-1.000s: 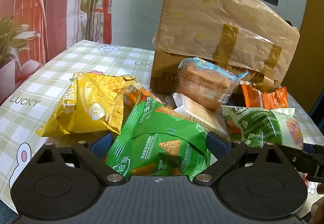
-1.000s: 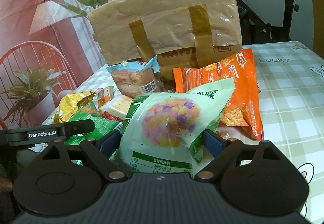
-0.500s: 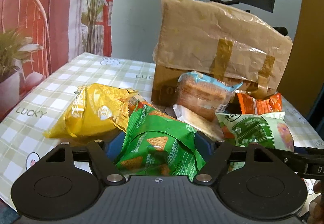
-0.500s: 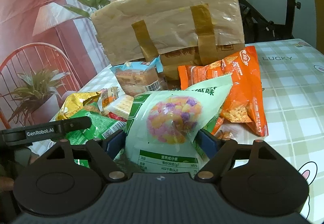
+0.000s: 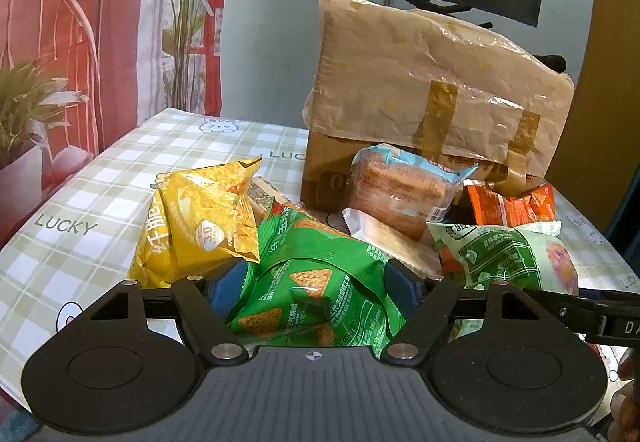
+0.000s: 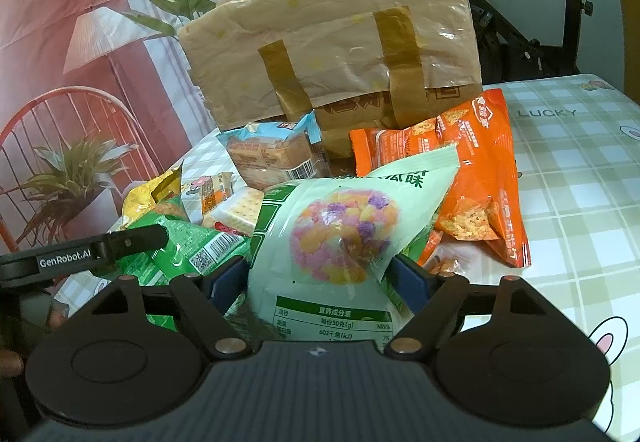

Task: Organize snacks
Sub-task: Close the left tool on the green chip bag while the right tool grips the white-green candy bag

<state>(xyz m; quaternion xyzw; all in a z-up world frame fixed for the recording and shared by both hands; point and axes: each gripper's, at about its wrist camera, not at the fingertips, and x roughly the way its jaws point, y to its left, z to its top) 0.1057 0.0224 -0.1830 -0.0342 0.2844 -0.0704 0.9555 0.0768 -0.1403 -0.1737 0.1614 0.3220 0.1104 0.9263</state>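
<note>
A heap of snack packets lies on the checked tablecloth (image 5: 104, 198) in front of a brown box wrapped in plastic (image 5: 432, 82). My left gripper (image 5: 316, 284) is shut on a green corn-chip bag (image 5: 316, 262), its blue pads pressing both sides. My right gripper (image 6: 320, 278) is shut on a pale green bag (image 6: 340, 230) with a pink and yellow puff picture; that bag (image 5: 516, 258) also shows in the left wrist view. A yellow bag (image 5: 200, 226) lies left of the green one.
An orange chip bag (image 6: 476, 178) lies right of the pale bag. A blue-wrapped biscuit pack (image 6: 272, 154) and a cracker pack (image 6: 236, 210) lean near the box. The left gripper's arm (image 6: 84, 250) shows at left. Bare cloth (image 6: 576, 178) spreads to the right.
Both grippers' jaws have narrowed onto their bags. The left wrist view has tilted slightly upward, with the green bag now squeezed and bunched between the pads.
</note>
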